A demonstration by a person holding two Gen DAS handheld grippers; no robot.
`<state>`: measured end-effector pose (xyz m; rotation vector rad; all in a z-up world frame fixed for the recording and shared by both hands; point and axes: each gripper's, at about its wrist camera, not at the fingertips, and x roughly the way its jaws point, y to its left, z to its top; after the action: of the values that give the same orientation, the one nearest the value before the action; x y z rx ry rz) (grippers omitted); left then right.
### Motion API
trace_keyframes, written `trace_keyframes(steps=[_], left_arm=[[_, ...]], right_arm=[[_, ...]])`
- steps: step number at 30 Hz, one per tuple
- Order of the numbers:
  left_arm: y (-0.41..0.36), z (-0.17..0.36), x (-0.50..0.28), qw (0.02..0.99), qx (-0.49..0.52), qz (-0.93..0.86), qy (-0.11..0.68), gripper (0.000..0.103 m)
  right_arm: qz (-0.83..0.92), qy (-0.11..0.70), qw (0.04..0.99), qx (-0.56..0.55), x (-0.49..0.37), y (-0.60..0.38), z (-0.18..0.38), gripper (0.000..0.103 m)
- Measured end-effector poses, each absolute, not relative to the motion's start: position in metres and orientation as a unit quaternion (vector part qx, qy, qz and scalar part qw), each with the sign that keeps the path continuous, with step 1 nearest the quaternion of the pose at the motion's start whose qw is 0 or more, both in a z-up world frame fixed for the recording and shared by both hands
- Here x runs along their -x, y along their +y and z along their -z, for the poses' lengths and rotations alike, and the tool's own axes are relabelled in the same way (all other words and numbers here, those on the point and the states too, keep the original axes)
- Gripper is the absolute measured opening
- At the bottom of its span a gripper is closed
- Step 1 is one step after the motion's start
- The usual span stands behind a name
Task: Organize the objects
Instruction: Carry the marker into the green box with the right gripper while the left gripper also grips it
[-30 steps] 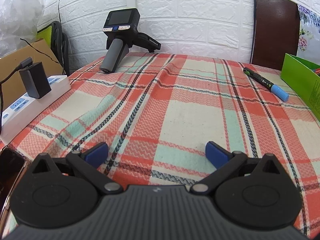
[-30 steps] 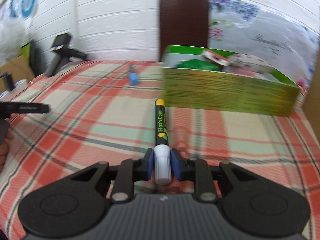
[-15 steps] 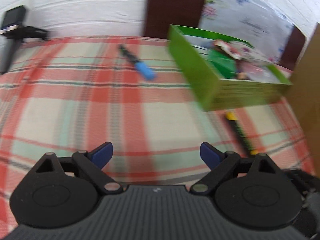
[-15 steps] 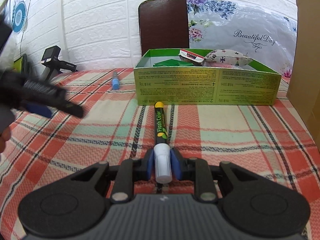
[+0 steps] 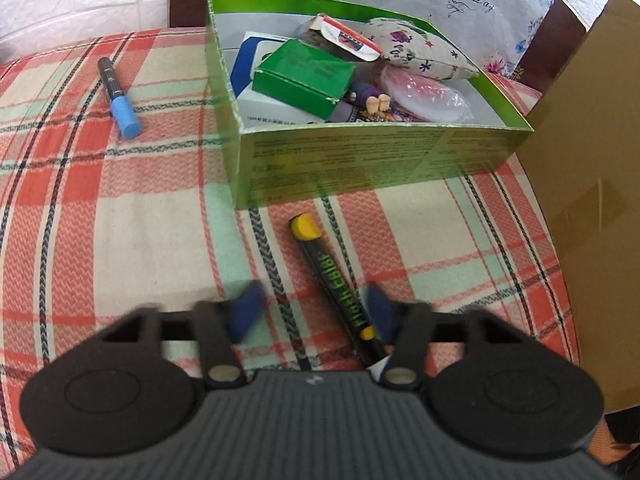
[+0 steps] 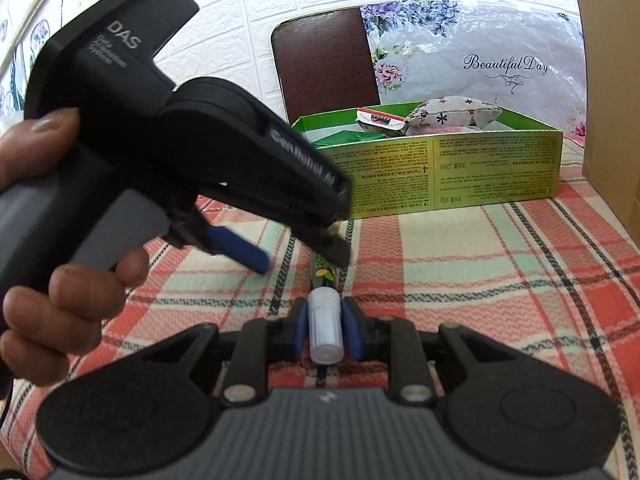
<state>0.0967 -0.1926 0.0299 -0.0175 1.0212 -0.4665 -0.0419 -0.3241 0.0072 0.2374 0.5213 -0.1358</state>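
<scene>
Right gripper [image 6: 325, 330] clamps the yellow marker [image 5: 330, 278] by its white cap on the cloth before the green box [image 5: 360, 156], left gripper [image 5: 312, 310] gaping over its barrel, probably next closing to grip it

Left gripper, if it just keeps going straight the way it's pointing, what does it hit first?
Probably the yellow-capped marker, already lying between the open fingers of the left gripper; the right gripper holds its white end. Beyond it stands the green box. Depth is uncertain.
</scene>
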Motion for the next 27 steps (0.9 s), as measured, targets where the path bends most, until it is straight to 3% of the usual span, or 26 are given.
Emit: trace_keyframes(steps=[1, 3, 15, 21, 27], left_arm=[[-0.192, -0.031, -0.099, 0.839, 0.025, 0.234, 0.491, 0.026], [-0.191, -0.032, -0.099, 0.832, 0.051, 0.231, 0.502, 0.025], [-0.201, -0.098, -0.091, 0.858, 0.029, 0.275, 0.433, 0.024], [-0.217, -0.128, -0.134, 0.877, 0.023, 0.272, 0.394, 0.024], [-0.224, -0.124, -0.194, 0.888, 0.025, 0.236, 0.395, 0.024]], right_arm=[[0.064, 0.255, 0.958, -0.117, 0.043, -0.324, -0.007, 0.02], [0.064, 0.247, 0.96, -0.113, 0.046, -0.322, -0.008, 0.02], [0.084, 0.163, 0.981, -0.056, 0.058, -0.315, -0.047, 0.021], [0.091, 0.131, 0.986, -0.041, 0.015, -0.344, -0.075, 0.021], [0.079, 0.153, 0.982, -0.072, -0.054, -0.384, -0.082, 0.02]])
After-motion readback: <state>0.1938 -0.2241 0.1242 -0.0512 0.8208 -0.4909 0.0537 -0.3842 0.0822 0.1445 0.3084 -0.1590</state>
